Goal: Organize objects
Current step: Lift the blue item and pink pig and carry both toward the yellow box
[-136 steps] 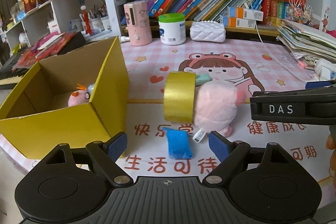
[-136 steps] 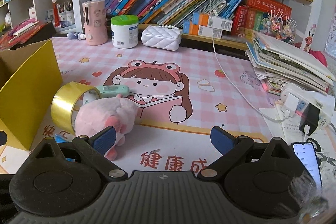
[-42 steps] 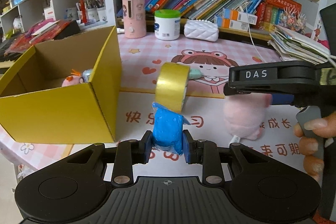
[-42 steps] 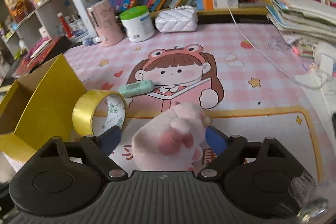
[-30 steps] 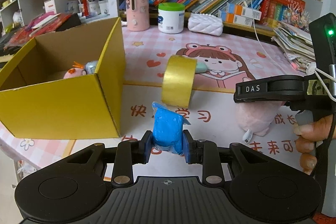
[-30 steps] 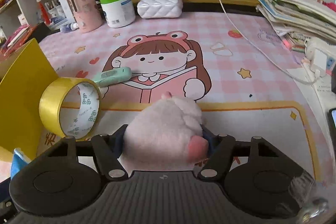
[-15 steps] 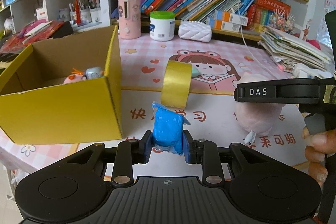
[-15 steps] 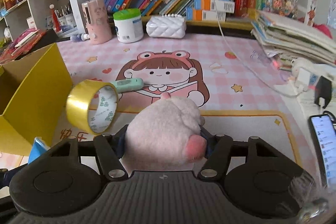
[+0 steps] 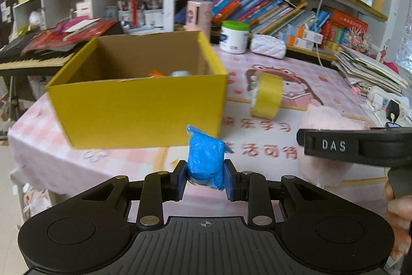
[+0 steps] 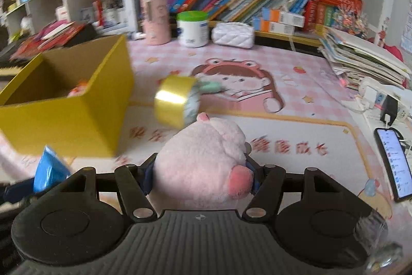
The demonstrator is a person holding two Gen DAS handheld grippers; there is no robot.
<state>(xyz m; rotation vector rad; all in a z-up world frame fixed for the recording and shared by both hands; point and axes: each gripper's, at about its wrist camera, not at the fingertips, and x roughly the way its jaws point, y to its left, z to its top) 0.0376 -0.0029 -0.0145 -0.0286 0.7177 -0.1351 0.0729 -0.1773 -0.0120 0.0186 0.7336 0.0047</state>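
My left gripper point(image 9: 205, 178) is shut on a blue soft packet point(image 9: 205, 159), held above the near table edge just in front of the yellow cardboard box point(image 9: 139, 107). A small toy point(image 9: 164, 74) lies inside the box. My right gripper point(image 10: 199, 175) is shut on a pink plush toy point(image 10: 203, 164), lifted off the mat; the same pink plush toy point(image 9: 332, 120) shows at the right of the left wrist view behind the right gripper's black body. A gold tape roll point(image 10: 177, 101) stands on edge on the mat, with a mint-green thermometer point(image 10: 211, 86) behind it.
A pink cartoon mat point(image 10: 296, 125) covers the table. At the back stand a pink cylinder point(image 10: 155, 22), a green-lidded jar point(image 10: 193, 28) and a white quilted pouch point(image 10: 233, 35). A paper stack point(image 10: 360, 56), a power strip and a phone point(image 10: 394, 161) lie right. Bookshelves stand behind.
Both grippers have swung left with their loads; the yellow box now sits nearer the centre of each view. The plush has risen off the mat.
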